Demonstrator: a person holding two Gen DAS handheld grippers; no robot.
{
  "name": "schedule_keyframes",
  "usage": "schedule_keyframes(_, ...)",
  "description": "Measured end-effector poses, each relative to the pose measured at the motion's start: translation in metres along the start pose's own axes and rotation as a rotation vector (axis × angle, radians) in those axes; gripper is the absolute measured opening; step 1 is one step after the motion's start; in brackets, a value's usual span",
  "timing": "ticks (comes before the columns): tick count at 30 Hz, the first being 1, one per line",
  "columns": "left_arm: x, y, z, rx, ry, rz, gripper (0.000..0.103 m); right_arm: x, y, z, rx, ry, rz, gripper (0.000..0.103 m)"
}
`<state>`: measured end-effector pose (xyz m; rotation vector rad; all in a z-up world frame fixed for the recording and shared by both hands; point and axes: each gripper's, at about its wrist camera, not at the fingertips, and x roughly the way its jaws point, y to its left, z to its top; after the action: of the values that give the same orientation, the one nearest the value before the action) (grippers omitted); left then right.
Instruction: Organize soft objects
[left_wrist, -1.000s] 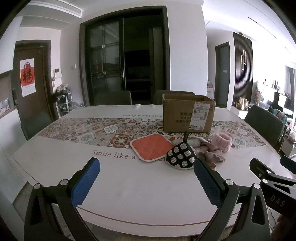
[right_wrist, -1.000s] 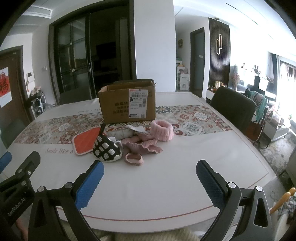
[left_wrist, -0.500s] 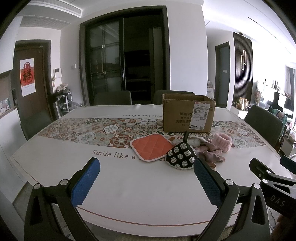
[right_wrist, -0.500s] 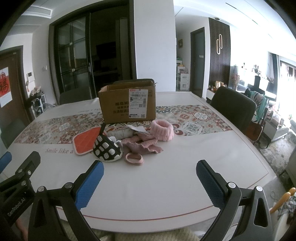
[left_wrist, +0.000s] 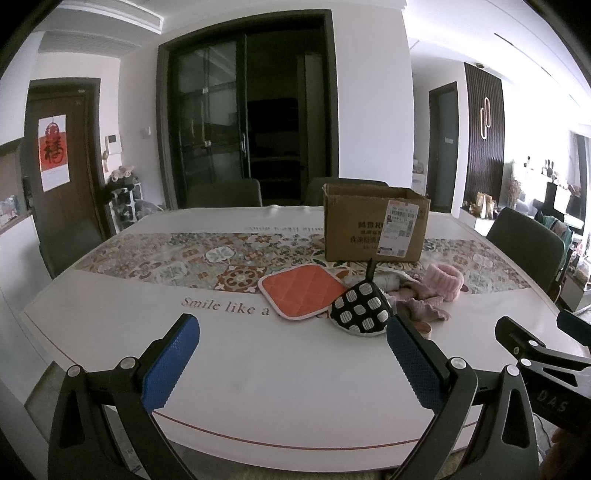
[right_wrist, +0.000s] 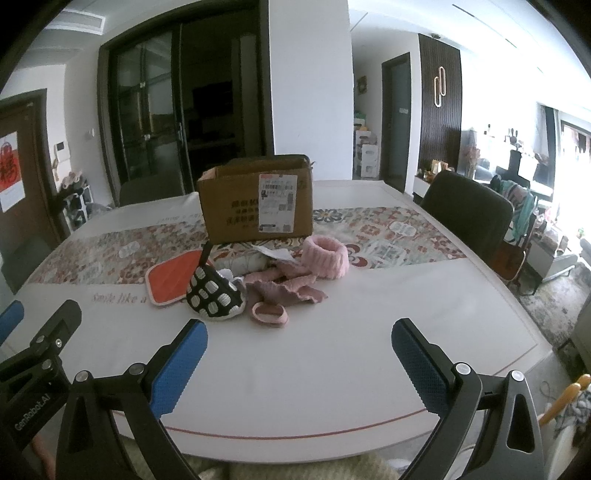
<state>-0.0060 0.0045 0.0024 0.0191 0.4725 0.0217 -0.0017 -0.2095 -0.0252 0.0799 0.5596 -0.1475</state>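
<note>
On the counter (right_wrist: 332, 354), from left to right, lies one orange quilted pot holder (right_wrist: 173, 275), one black-and-white patterned mitt (right_wrist: 214, 295) overlapping its right corner, a crumpled pink cloth (right_wrist: 288, 286) with one small pink loop (right_wrist: 269, 314) just in front, and one fluffy pink band (right_wrist: 327, 254) at the far right. Something pale grey (right_wrist: 240, 263) sits behind the mitt; what it is I cannot tell. One cardboard box (right_wrist: 256, 205) stands at 12 o'clock from the pile, just beyond it. Two grippers hover level over the near edge, well apart from the pile: the left gripper (left_wrist: 291, 363) with the mitt toward 1 o'clock, the right gripper (right_wrist: 299, 363) with the loop toward 11 o'clock. Both have their blue fingers (right_wrist: 181, 363) spread wide, holding nothing.
</note>
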Motion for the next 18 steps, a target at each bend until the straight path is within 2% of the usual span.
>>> schedule_keyframes(8,0.018,0.001,-0.004,0.018,0.019,0.0,0.103,0.015,0.007,-0.003,-0.017,0.017,0.001,0.102)
schedule_keyframes(18,0.051,0.001,-0.007,0.077,0.005,-0.018,0.101,0.052,0.023,0.002,-0.078,0.036,0.025,0.102)
